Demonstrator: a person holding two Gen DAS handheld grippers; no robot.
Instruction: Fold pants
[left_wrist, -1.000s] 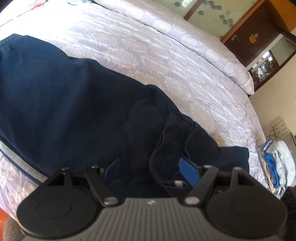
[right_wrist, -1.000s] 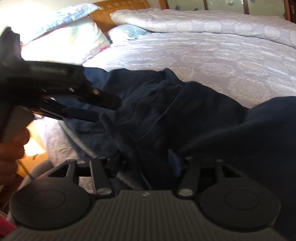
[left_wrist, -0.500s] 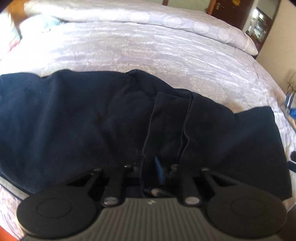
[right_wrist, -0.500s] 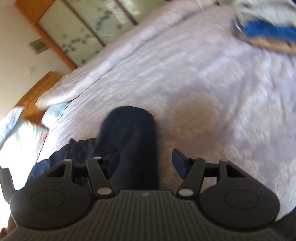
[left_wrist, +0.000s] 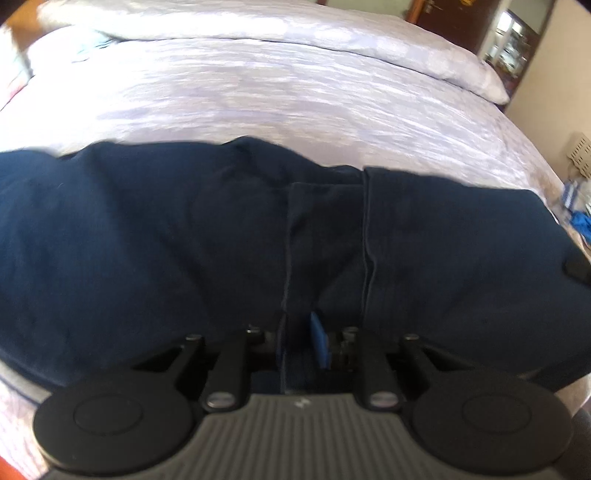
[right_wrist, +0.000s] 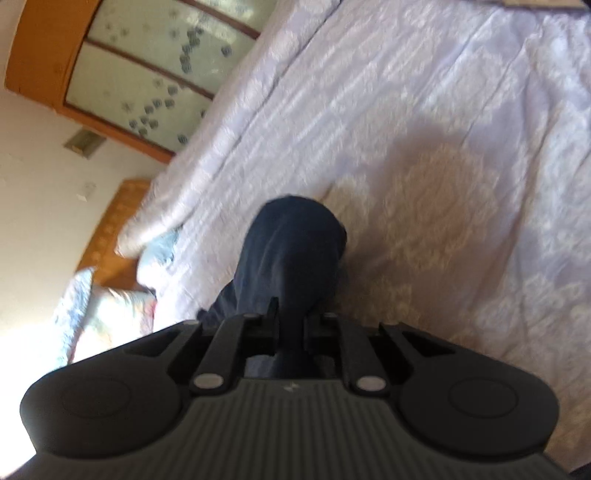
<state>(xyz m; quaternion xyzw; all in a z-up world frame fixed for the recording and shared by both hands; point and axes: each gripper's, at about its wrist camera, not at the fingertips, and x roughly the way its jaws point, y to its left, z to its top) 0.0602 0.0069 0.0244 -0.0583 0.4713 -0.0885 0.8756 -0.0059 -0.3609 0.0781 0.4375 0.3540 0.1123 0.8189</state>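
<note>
The bed (left_wrist: 295, 96), covered in a pale lilac quilt, fills both views, and the pants (left_wrist: 184, 258) are spread across its near side as a wide navy band. A second ago the fabric was still bunched and the left tongs (left_wrist: 295, 343) were spread; half a second ago they were already drawn in on a fold, and now they are pinched on a doubled edge of the pants, with seams running straight away from them. The right tongs (right_wrist: 290, 328), wide apart half a second ago, are now closed on a hanging bundle of the same cloth (right_wrist: 291, 251), held clear above the quilt. Both ends are thus judged to be gripped, so the fold can likely be carried over and laid down next.
</note>
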